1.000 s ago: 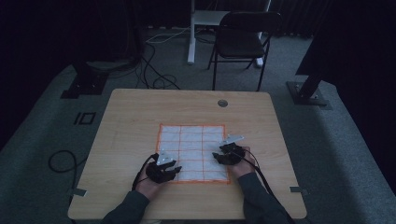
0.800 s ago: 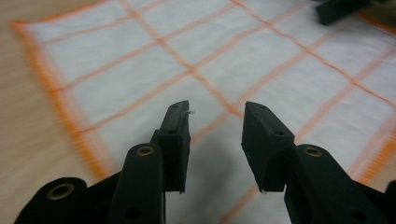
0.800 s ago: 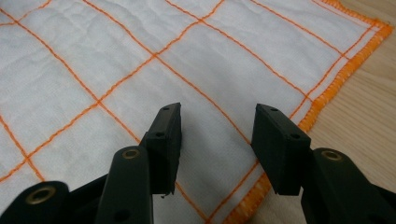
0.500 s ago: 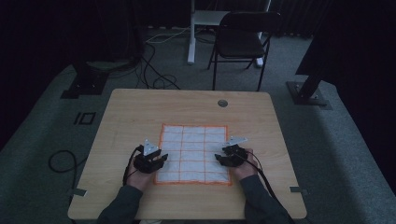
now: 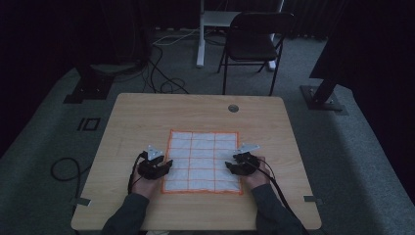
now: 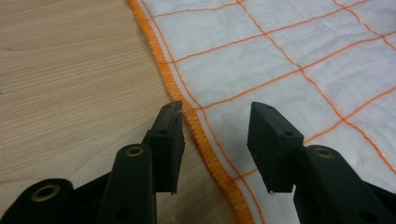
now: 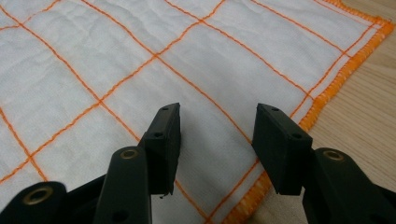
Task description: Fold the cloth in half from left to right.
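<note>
Fingers point(image 6: 170, 135) of the left gripper point(image 6: 215, 116) stand apart, having just been opening, with nothing pinched; the orange hem of the white cloth point(image 6: 289, 51) runs between them, one jaw over bare wood, the other over fabric. From above, left gripper point(image 5: 155, 165) sits at the cloth's left edge, near the front corner. Cloth point(image 5: 203, 159) lies flat, spread on the wooden table point(image 5: 142, 117), toward the person's side. Right gripper point(image 5: 242, 164) sits at the cloth's right edge. Its own view shows the right gripper point(image 7: 217, 119) jaws spread, empty, over the cloth point(image 7: 140, 56) near the hem.
</note>
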The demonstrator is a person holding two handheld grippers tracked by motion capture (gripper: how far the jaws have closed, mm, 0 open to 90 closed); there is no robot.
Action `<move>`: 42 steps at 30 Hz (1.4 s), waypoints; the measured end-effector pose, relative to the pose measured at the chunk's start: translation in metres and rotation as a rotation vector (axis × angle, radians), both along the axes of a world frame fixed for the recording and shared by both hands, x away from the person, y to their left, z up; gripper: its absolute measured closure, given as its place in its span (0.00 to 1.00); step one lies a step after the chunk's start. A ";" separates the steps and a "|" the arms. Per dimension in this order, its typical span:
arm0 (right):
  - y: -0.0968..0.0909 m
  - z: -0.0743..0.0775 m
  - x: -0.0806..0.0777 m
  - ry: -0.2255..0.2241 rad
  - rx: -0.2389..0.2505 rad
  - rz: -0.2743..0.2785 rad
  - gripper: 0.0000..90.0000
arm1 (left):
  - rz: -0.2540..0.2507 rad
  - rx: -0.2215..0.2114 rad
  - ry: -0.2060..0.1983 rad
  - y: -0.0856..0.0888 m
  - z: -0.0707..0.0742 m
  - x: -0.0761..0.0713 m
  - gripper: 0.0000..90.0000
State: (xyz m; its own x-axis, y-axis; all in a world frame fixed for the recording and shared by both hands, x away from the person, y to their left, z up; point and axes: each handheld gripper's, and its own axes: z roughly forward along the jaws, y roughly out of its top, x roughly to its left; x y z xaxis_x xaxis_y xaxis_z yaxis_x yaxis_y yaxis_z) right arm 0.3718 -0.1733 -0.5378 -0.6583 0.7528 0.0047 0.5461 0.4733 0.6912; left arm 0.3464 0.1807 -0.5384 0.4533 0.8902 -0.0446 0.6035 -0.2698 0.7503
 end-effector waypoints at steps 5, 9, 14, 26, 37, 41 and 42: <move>0.000 -0.001 0.000 -0.003 0.005 0.000 0.57 | 0.039 0.006 0.007 0.001 -0.005 0.006 0.57; 0.000 -0.001 0.000 -0.004 0.004 0.000 0.57 | 0.040 0.011 0.006 0.000 -0.005 0.008 0.56; 0.000 -0.001 -0.001 -0.006 0.002 -0.003 0.57 | 0.041 0.016 0.006 -0.004 -0.005 0.009 0.56; 0.002 -0.001 -0.004 -0.018 -0.010 -0.009 0.56 | 0.018 0.005 0.026 -0.018 -0.003 0.011 0.92; 0.002 0.005 -0.010 -0.037 0.008 0.012 0.54 | 0.029 0.022 0.023 0.000 -0.002 0.004 0.95; 0.002 0.005 -0.011 -0.029 0.011 0.014 0.53 | 0.044 0.016 0.036 0.010 -0.002 0.002 0.94; 0.002 0.005 -0.012 -0.029 0.010 0.015 0.53 | 0.050 0.017 0.036 0.011 -0.001 0.001 0.94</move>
State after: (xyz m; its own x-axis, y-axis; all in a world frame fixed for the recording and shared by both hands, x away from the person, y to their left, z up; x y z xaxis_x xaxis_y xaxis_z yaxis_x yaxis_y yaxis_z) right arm 0.3602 -0.1718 -0.5331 -0.6691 0.7431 -0.0074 0.5186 0.4741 0.7115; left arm 0.3478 0.1918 -0.5397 0.4065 0.9126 -0.0445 0.6434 -0.2514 0.7230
